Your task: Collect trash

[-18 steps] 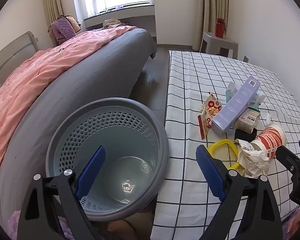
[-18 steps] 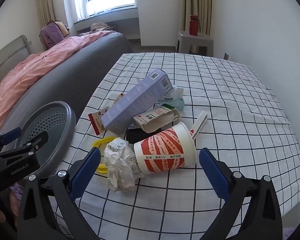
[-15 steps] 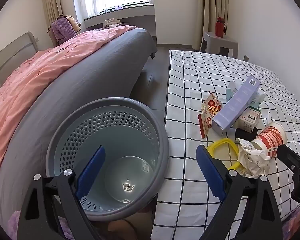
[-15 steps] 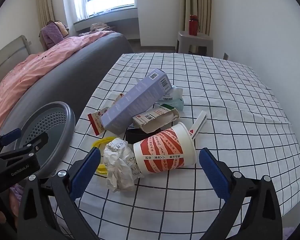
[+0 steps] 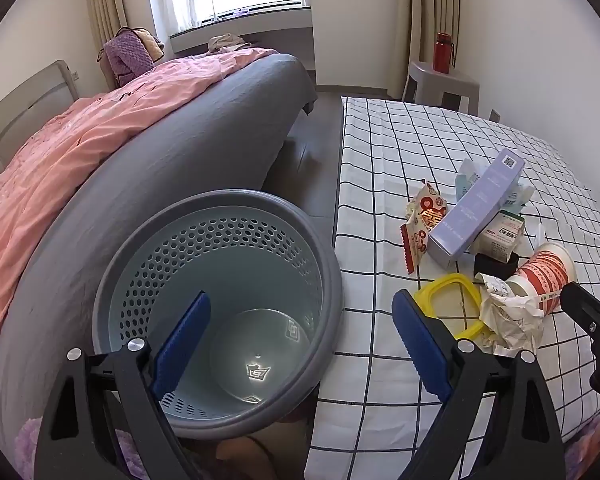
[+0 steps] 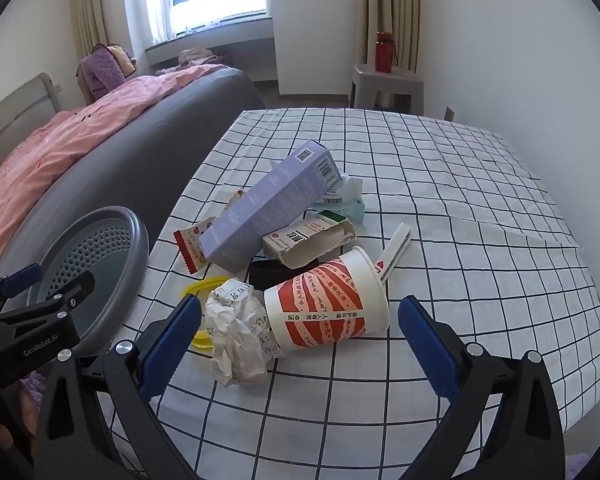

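The trash lies in one loose heap on the checked tablecloth [image 6: 460,208], toward the table edge nearest the bin. At the front of the heap a red-and-white paper cup [image 6: 326,310] rests on its side, mouth turned to the right, with a crumpled paper ball [image 6: 238,338] touching its base. A yellow plastic ring [image 6: 198,312] lies flat, partly under the paper ball. Behind the cup: a small black item [image 6: 266,274] (too obscured to identify), a torn milk carton [image 6: 308,240], and a long lavender box [image 6: 268,206] propped at a tilt over the carton. A red-patterned snack wrapper [image 6: 192,246] lies at the box's left end; a pale green pack [image 6: 346,202] sits behind its right end. A white paper sleeve [image 6: 396,252] lies just right of the cup's rim.

The right gripper [image 6: 300,340] hovers over the cup and paper ball, fingers spread wide on either side, gripping nothing.

The grey perforated wastebasket [image 5: 140,264] stands off the table, between the table edge and the bed [image 5: 160,152], with no trash visible inside. The left gripper [image 5: 300,344] is held above its rim, jaws likewise wide apart and empty.

On a stool [image 6: 388,80] by the far wall stands a red bottle [image 6: 383,51].
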`<move>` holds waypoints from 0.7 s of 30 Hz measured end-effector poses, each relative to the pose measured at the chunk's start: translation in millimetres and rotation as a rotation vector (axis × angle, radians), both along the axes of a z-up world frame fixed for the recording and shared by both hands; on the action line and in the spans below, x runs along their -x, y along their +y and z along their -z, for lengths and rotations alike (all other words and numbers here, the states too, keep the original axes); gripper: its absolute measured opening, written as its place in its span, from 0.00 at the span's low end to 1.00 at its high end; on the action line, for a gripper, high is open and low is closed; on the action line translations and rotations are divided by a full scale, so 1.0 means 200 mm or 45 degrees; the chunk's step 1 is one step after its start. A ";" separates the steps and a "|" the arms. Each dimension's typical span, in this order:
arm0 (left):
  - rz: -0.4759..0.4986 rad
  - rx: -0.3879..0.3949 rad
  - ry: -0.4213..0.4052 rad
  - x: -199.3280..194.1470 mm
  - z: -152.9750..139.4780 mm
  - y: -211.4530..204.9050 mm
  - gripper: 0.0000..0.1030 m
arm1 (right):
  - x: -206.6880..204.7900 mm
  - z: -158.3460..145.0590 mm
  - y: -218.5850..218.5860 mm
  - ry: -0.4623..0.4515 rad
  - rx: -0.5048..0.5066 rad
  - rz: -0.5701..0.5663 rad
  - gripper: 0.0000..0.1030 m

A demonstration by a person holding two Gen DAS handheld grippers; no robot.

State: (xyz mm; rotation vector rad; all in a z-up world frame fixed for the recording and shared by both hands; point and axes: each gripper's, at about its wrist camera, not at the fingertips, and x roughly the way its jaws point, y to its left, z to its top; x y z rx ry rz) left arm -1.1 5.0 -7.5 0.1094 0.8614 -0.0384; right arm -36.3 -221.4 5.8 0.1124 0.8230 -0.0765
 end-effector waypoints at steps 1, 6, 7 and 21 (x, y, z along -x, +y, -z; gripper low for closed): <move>0.000 -0.001 0.000 0.00 0.00 0.00 0.85 | 0.00 0.00 0.00 0.000 0.000 0.000 0.94; -0.002 -0.003 -0.001 0.00 0.00 0.00 0.85 | 0.00 0.00 0.00 0.000 0.004 0.000 0.94; -0.003 -0.002 -0.002 0.00 0.00 0.00 0.85 | 0.00 0.00 0.00 -0.001 0.003 0.000 0.94; 0.000 -0.008 -0.003 0.00 0.00 0.00 0.85 | 0.00 0.00 0.00 -0.003 0.001 0.002 0.94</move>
